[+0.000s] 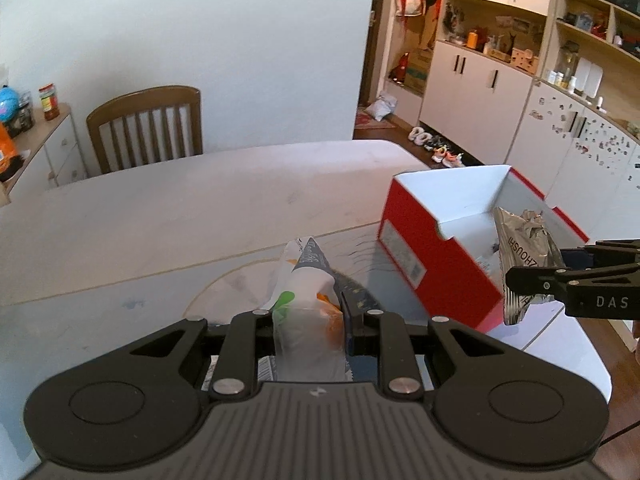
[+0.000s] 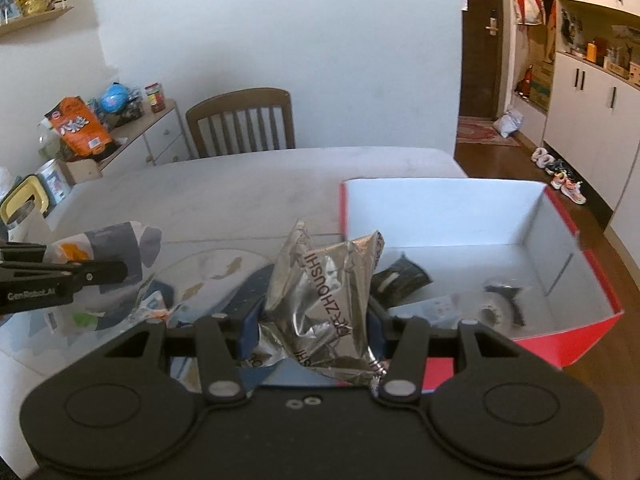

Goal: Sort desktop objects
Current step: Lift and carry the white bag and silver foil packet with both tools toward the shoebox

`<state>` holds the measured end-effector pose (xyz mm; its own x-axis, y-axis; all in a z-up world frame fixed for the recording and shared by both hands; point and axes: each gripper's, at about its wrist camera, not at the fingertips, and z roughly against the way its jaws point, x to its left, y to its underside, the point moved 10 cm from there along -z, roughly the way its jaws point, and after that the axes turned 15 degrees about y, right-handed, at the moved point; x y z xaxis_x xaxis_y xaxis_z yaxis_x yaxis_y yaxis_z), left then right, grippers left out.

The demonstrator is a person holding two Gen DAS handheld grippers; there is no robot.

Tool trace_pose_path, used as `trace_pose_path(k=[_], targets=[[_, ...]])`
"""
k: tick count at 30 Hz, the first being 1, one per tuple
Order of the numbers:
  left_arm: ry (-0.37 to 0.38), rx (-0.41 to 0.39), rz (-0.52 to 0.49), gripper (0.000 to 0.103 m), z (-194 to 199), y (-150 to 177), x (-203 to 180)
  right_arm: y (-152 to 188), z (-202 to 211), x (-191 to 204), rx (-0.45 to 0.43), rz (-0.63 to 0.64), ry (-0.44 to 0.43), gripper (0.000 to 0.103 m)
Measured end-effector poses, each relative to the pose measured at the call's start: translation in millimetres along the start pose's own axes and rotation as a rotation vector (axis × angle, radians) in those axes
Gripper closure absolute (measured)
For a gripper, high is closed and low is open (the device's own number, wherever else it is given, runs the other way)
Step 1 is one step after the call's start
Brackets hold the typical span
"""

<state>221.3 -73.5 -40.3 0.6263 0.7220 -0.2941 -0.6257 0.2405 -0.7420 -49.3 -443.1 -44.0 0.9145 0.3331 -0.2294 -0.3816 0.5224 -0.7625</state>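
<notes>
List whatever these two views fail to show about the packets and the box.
- Silver foil packet: its lower end is hidden behind the right claw body in the right wrist view.
- White snack packet: its bottom is covered by the left claw in the left wrist view; its print is too blurred to read.
- Red box: the dark items inside are motion-blurred and cannot be identified.

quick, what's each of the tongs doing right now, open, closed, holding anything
Left tongs: closed on a white snack packet.
Right tongs: closed on a crumpled silver foil bag, beside the red shoebox.
</notes>
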Motion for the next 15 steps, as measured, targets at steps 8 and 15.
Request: trace_pose_path(k=[8, 15], targets=[[0.020, -0.014, -0.015, 0.082, -17.7, -17.8, -28.4, -5.8, -2.2, -35.9, -0.011, -0.015, 0.016, 0.051], [0.026, -0.025, -0.030, 0.082, -35.6, -31.2, -53.8, -7.7, -7.6, -64.0, -0.013, -0.014, 0.009, 0.051]])
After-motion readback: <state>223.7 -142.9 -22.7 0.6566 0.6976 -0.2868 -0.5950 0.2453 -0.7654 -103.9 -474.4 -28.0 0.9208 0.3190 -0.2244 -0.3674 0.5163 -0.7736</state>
